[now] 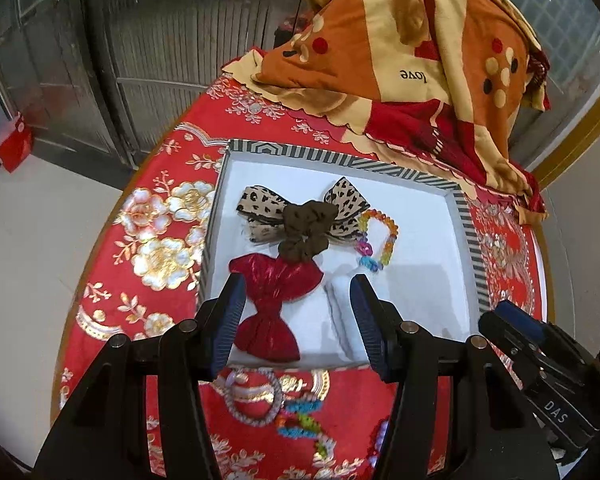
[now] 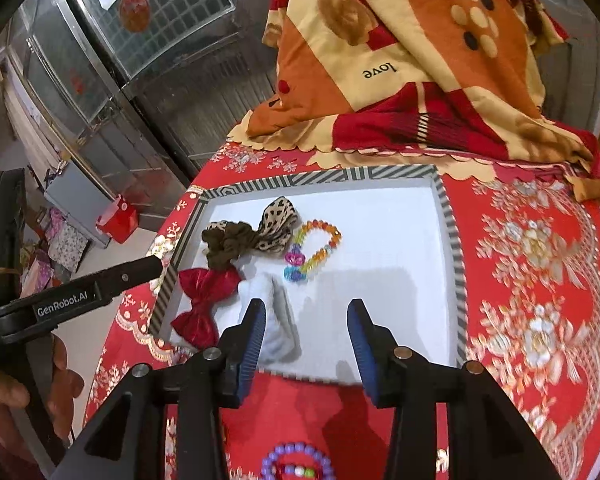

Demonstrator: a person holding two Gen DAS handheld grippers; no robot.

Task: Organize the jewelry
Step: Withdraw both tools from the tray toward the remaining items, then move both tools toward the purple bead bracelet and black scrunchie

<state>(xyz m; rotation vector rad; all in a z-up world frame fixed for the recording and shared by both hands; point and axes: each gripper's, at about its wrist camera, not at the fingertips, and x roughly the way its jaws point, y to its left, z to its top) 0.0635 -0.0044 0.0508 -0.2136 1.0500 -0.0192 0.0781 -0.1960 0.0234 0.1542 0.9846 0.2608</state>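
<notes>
A white tray with a striped rim lies on the red cloth. In it are a red bow, a leopard bow with a brown scrunchie, a rainbow bead bracelet and a white fabric piece. My left gripper is open over the tray's near edge, above the red bow. My right gripper is open and empty over the tray's near edge. On the cloth in front lie a pearl bracelet, a colourful bead bracelet and a purple bead bracelet.
A folded orange and red quilt is piled behind the tray. The round table drops off at its left edge to the floor. The right gripper's body shows in the left view, the left one in the right view.
</notes>
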